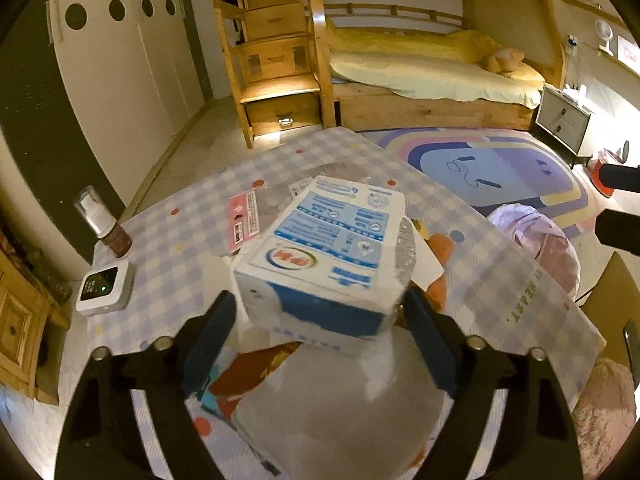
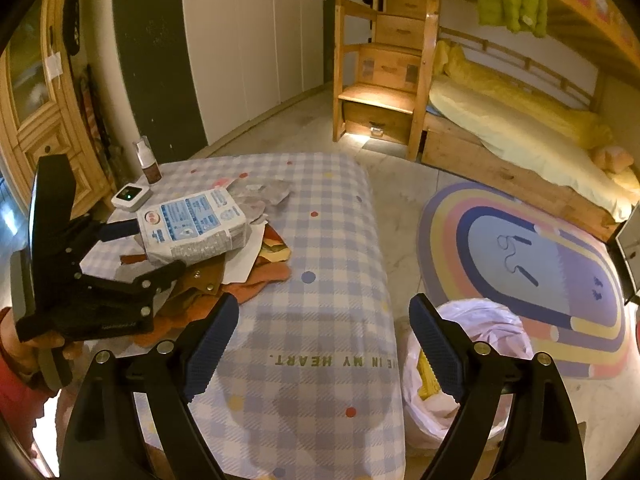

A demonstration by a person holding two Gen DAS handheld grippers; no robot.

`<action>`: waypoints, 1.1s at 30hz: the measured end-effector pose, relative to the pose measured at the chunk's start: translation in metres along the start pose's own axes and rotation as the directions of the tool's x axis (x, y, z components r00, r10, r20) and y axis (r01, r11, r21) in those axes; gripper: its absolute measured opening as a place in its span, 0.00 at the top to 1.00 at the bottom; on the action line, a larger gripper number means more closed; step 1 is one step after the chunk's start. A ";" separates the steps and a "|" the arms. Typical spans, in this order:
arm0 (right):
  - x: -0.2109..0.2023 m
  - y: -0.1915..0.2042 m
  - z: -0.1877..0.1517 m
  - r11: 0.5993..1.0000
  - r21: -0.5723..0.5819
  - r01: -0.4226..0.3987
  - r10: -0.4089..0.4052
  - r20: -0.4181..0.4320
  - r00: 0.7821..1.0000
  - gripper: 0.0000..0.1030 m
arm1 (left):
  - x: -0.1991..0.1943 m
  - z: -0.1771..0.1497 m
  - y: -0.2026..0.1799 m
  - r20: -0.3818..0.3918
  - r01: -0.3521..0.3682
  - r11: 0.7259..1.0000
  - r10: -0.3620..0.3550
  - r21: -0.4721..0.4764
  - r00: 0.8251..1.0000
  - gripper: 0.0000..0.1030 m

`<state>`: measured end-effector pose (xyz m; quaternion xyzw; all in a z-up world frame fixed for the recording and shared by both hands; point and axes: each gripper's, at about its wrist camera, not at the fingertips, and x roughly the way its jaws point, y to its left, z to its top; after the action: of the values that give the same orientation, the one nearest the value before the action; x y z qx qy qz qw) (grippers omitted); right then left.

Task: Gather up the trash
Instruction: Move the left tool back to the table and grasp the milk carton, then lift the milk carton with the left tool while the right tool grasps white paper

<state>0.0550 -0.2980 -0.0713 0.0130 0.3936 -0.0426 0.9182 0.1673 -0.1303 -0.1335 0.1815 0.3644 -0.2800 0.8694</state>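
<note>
The blue-and-white pack (image 1: 332,248), wrapped in clear film, lies at the centre of the left wrist view, on a heap of papers and orange cloth on the bench (image 1: 168,240) with its checked cover. The left gripper (image 1: 320,316) stands with its fingers wide, one blue pad (image 1: 212,336) at 7 o'clock of the pack and the other at 5 o'clock. The pack's near end sits between the two fingertips. The right-hand pad lies against the crinkled film at the pack's corner; on the left a narrow gap shows between pad and pack, so the pack is flanked rather than squeezed.

In the right wrist view the same pack (image 2: 192,220) appears at 10 o'clock, with the left gripper (image 2: 156,248) reaching in from 9 o'clock, one finger at the pack's far end near the label and the other below its near edge. A hand (image 2: 44,344) holds that gripper at 8 o'clock.

The right gripper (image 2: 320,320) holds nothing; its fingers are spread wide over the bare checked cover, well apart from the pack. A pale pink trash bag (image 2: 480,328) stands open on the floor beside the bench at 4 o'clock, partly behind the right finger.

A small white device (image 1: 106,288) and a brown bottle (image 1: 104,224) stand at 9 o'clock of the pack in the left wrist view.
</note>
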 end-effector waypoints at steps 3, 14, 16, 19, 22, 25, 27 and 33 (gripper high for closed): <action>0.000 -0.001 -0.001 1.000 0.006 -0.001 0.001 -0.003 1.000 0.16 | 0.001 0.002 0.000 0.011 0.004 1.000 -0.004 0.000 1.000 0.26; -0.014 0.008 -0.009 1.000 -0.004 -0.010 0.010 0.015 1.000 0.16 | -0.060 0.002 0.013 0.155 -0.031 0.990 0.053 -0.138 0.986 0.31; -0.018 0.014 -0.009 1.000 -0.021 -0.022 0.022 0.021 1.000 0.16 | -0.077 -0.003 0.019 0.177 -0.047 0.985 0.076 -0.163 0.981 0.31; -0.021 0.027 -0.012 0.998 -0.053 -0.039 0.041 0.025 0.999 0.16 | -0.103 -0.017 0.028 0.192 -0.080 0.977 0.118 -0.197 0.974 0.31; -0.018 0.042 -0.015 0.995 -0.076 -0.061 0.062 0.021 0.998 0.16 | -0.121 -0.037 0.036 0.188 -0.122 0.968 0.165 -0.220 0.968 0.31; -0.015 0.057 -0.017 0.991 -0.104 -0.079 0.081 0.016 0.997 0.17 | -0.134 -0.060 0.043 0.177 -0.167 0.954 0.215 -0.250 0.960 0.31; -0.011 0.073 -0.019 0.986 -0.132 -0.099 0.101 0.008 0.995 0.21 | -0.141 -0.075 0.047 0.170 -0.198 0.942 0.249 -0.269 0.954 0.31; -0.005 0.119 -0.024 0.964 -0.215 -0.154 0.156 -0.005 0.988 0.26 | -0.149 -0.107 0.057 0.147 -0.216 0.923 0.273 -0.318 0.951 0.31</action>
<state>0.0447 -0.1783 -0.0854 -0.0559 0.3881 0.0721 0.9171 0.0596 0.0230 -0.0893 0.0652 0.2931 -0.1267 0.9454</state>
